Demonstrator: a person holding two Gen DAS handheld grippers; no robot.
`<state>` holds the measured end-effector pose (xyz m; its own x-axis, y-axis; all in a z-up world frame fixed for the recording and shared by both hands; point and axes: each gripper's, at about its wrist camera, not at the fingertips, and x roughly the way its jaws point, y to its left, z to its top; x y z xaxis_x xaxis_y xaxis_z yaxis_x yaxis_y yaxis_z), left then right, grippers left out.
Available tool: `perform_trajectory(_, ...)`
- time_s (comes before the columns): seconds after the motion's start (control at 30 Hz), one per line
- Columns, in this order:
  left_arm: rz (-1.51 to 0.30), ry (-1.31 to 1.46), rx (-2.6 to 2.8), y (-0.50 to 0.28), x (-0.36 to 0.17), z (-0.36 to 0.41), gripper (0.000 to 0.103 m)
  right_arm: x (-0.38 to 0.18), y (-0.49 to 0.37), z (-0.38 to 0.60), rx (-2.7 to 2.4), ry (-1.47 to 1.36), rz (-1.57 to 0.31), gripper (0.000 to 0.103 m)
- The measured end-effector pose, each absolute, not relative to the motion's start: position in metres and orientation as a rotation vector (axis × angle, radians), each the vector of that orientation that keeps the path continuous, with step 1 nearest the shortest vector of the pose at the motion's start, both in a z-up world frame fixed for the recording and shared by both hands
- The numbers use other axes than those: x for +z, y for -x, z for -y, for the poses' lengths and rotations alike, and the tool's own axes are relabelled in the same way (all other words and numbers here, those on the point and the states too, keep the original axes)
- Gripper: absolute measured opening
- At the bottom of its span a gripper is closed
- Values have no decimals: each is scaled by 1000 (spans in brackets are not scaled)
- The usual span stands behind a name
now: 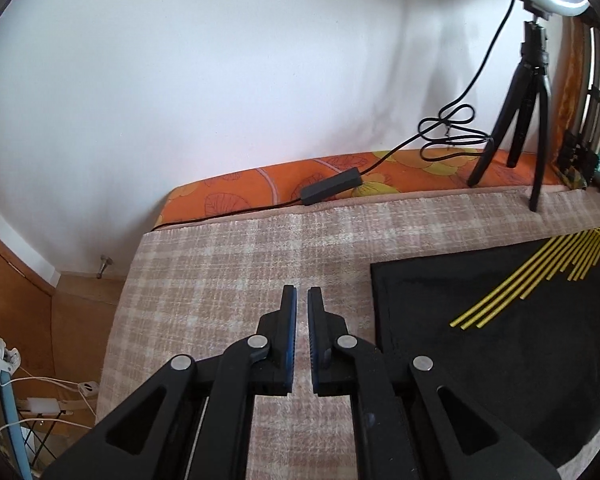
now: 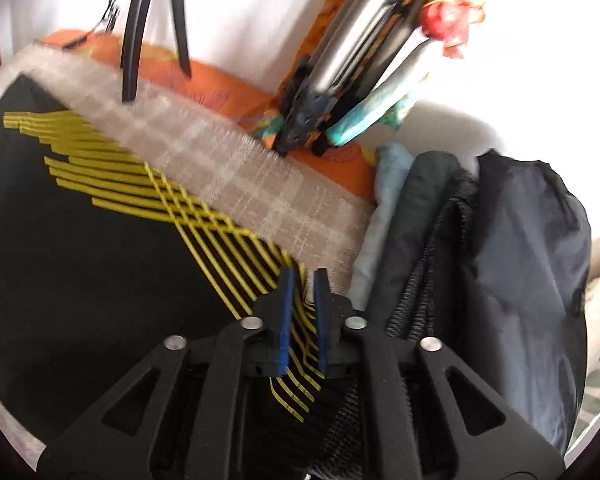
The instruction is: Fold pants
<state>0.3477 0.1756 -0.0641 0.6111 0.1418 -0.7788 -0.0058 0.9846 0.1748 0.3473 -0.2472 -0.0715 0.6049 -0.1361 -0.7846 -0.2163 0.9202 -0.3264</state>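
Black pants (image 1: 520, 340) with yellow stripes lie flat on a beige checked blanket (image 1: 240, 260), at the right of the left wrist view. My left gripper (image 1: 302, 292) hovers over the blanket just left of the pants' edge, jaws nearly closed with a narrow gap, holding nothing. In the right wrist view the pants (image 2: 80, 260) fill the lower left. My right gripper (image 2: 304, 274) is over the pants' striped right edge, jaws slightly apart; the striped cloth shows between them, and I cannot tell if it is gripped.
A black tripod (image 1: 528, 120) with a ring light, its cable and a black box (image 1: 332, 190) stand at the back on an orange sheet. Dark and blue clothes (image 2: 500, 260) are piled at the right. A metal headboard (image 2: 360, 40) rises behind. The bed's left edge drops to the floor (image 1: 80, 300).
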Motion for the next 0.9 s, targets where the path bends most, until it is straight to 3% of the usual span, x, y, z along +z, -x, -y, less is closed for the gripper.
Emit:
perform_trajectory(0.03, -904, -152, 66, -341, -60, -173, 4, -61, -340, 248, 48, 394, -895, 40)
perform_trajectory(0.07, -899, -145, 42, -334, -56, -171, 4, -51, -330, 246, 57, 380, -862, 44)
perform_trajectory(0.27, -974, -111, -128, -293, -64, -146, 4, -22, -252, 201, 276, 282, -841, 44)
perform_trajectory(0.47, -1041, -96, -274, -255, -83, -119, 4, -46, -184, 106, 515, 345, -900, 44)
perform_trajectory(0.63, -1042, -116, -305, -227, -84, -110, 4, -72, -189, 52, 530, 430, -899, 44)
perform_trajectory(0.73, -1044, -121, -315, -219, -82, -111, 4, -86, -204, 36, 527, 495, -913, 44)
perform_trajectory(0.83, -1046, -125, -325, -215, -82, -111, 4, -92, -226, 35, 513, 502, -960, 28)
perform_trajectory(0.9, -1055, -135, -342, -216, -86, -108, 4, -90, -243, 41, 497, 432, -990, 27)
